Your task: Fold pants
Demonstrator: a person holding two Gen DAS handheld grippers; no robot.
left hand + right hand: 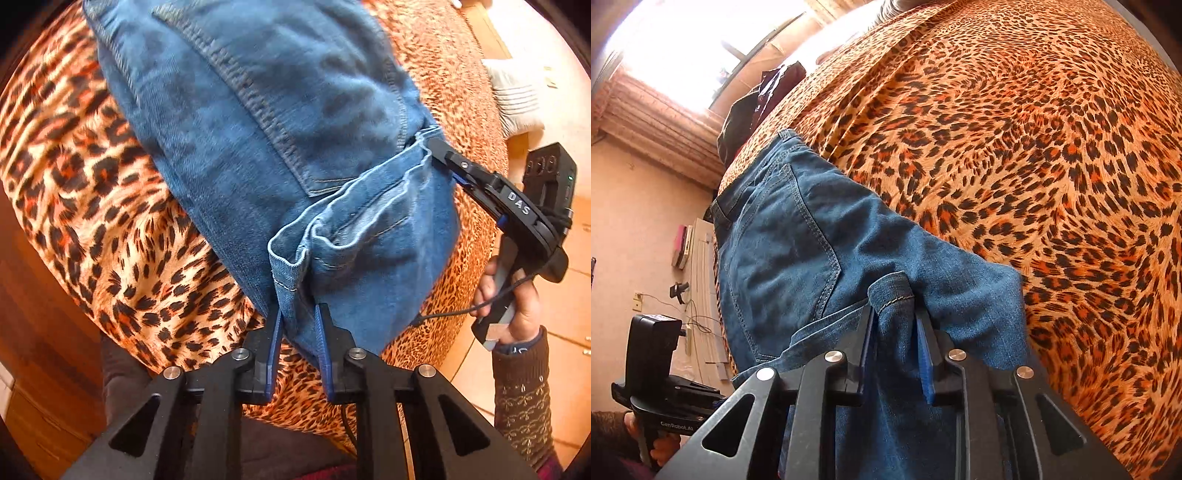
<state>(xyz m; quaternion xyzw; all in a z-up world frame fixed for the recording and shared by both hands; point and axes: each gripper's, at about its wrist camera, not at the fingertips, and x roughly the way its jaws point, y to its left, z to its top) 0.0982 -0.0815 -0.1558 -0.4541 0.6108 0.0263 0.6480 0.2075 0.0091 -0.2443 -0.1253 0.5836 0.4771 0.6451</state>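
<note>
A: Jeans (pixel 280 122) fill the top and middle of the left wrist picture, lying on the leopard blanket (pixel 92 206). Which step is this?

B: I think a fold is under way. The hem ends are lifted over the back pocket part.

A: What is the left gripper (pixel 299 328) doing?

B: It sits at the bottom middle. Its blue fingers (pixel 275 347) pinch a hem edge of the jeans between them.

A: And the other one?

B: The right gripper (pixel 436 151) comes in from the right side. Its tip is tucked into the jeans' edge; it looks like it pinches, but this picture hides the tip.

A: Now the right wrist picture?

B: The jeans (pixel 798 236) run from bottom middle up to the left, over the leopard blanket (pixel 1034 147). The right gripper (pixel 895 332) squeezes a hem fold at the bottom middle. The left gripper (pixel 665 391) shows at lower left.

A: What comes next?

B: Probably carry both hems up toward the waist together, keep them even, then let go.
</note>
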